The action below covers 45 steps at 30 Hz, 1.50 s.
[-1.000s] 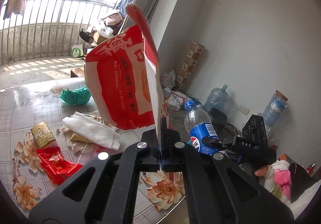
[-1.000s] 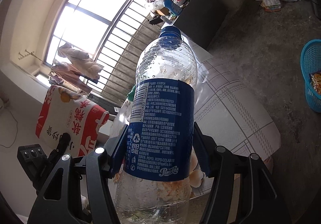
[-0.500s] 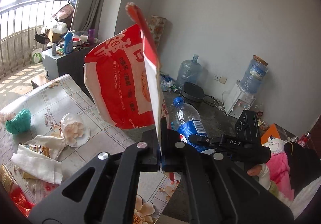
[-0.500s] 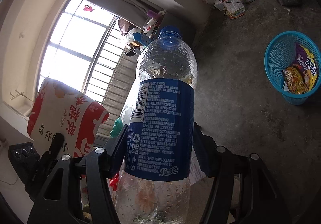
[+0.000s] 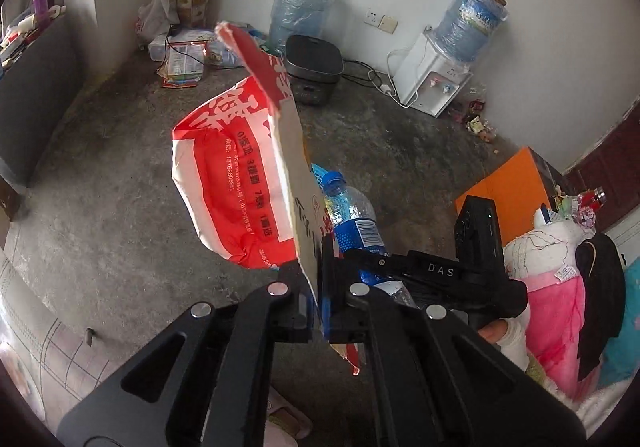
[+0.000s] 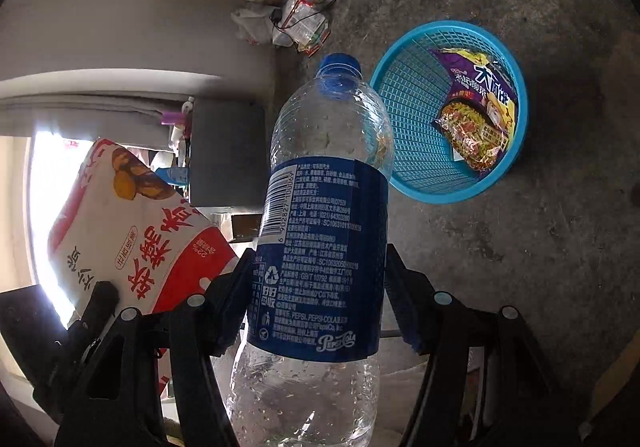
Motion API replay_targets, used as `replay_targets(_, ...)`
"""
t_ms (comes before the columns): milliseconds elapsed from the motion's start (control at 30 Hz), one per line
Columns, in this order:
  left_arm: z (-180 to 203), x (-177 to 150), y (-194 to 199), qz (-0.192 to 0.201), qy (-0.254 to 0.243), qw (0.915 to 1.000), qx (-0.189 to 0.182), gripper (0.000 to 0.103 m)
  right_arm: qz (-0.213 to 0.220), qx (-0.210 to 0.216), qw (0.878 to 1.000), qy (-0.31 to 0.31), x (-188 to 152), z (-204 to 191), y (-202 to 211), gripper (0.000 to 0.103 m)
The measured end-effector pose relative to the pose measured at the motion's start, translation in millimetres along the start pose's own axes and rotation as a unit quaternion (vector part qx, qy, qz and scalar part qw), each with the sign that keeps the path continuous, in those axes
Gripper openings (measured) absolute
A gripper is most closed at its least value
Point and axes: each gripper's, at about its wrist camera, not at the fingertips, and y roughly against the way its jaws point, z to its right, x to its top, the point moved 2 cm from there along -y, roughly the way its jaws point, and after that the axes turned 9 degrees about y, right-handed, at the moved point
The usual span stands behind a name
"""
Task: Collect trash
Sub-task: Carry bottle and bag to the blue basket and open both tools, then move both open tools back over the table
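My left gripper [image 5: 318, 287] is shut on the edge of a red and white paper bag [image 5: 236, 183], held in the air above the concrete floor. The bag also shows at the lower left of the right wrist view [image 6: 136, 223]. My right gripper [image 6: 316, 287] is shut on a clear Pepsi bottle [image 6: 324, 231] with a blue label and cap, held upright; the bottle also shows just right of the bag in the left wrist view [image 5: 352, 215]. A blue plastic basket [image 6: 416, 103] stands on the floor beyond the bottle, with a purple and yellow snack wrapper [image 6: 476, 107] inside.
A black cooker [image 5: 314, 63], a large water jug [image 5: 298, 7] and a water dispenser [image 5: 436, 83] stand along the far wall. Loose packets [image 5: 180, 63] lie in the corner. An orange box [image 5: 508, 195] and pink cloth [image 5: 556, 311] are at right. The table edge [image 5: 36, 331] is lower left.
Both grippers have swung away from the table toward the floor, still holding the bag and bottle. The blue basket has come closer and lies below the bottle.
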Motion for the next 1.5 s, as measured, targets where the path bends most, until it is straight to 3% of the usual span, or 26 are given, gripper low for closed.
replay_targets(33,0.2,9.6,-15.7,-0.01,-0.004,0.9999,0.003,0.007,-0.001,-0.002,1.0,-0.012,13.4,7.9,-9.4,0.064)
replay_targets(67,1.3,19.9,-35.2,-0.022,-0.012,0.9997,0.0,0.012,-0.004,0.002,1.0,-0.021,29.4,17.2,-22.1,0.074)
replay_targets(133,2.2,38.3,-64.1,-0.028,-0.005,0.9994,0.018,0.044,0.001,-0.022,0.999,-0.047,56.0,44.2,-42.8,0.077)
replay_targets(233,-7.8,47.9,-80.7,-0.017,0.029,0.9991,0.026,0.046,0.026,-0.08,0.992,-0.09,76.8,82.2,-52.0,0.077)
replay_targets(367,-14.3,42.5,-64.6,0.004,0.052,0.9986,-0.004,0.05,0.058,-0.055,0.992,-0.095,69.6,91.8,-40.8,0.077)
replay_targets(567,-15.9,23.9,-28.6,0.029,0.061,0.9977,-0.004,0.051,0.066,-0.088,0.993,-0.044,42.7,73.1,-26.9,0.077)
replay_targets(733,-11.4,1.6,27.1,0.082,0.047,0.9955,0.011,0.058,0.08,-0.111,0.99,0.031,25.3,31.6,-13.2,0.077)
replay_targets(867,-6.5,-18.9,81.2,0.129,0.04,0.9907,0.012,0.066,0.1,-0.131,0.979,0.12,10.0,-18.1,0.6,0.077)
replay_targets(933,-6.1,-31.6,109.4,0.155,0.041,0.987,0.013,0.076,0.109,-0.135,0.971,0.166,0.2,-47.4,7.7,0.077)
replay_targets(1033,-11.8,-53.5,152.4,0.2,0.047,0.9783,0.026,0.084,0.125,-0.138,0.953,0.238,-19.2,-93.5,17.2,0.077)
replay_targets(1267,-47.3,-111.2,242.4,0.282,0.1,0.9512,0.074,0.09,0.156,-0.127,0.906,0.373,-75.1,-185.7,28.5,0.091)
replay_targets(1367,-65.1,-137.1,274.2,0.31,0.124,0.9374,0.098,0.09,0.151,-0.11,0.894,0.407,-98.1,-212.1,26.0,0.091)
replay_targets(1500,-86.9,-168.9,306.4,0.323,0.132,0.9274,0.134,0.09,0.119,-0.077,0.887,0.44,-124.6,-238.7,20.5,0.091)
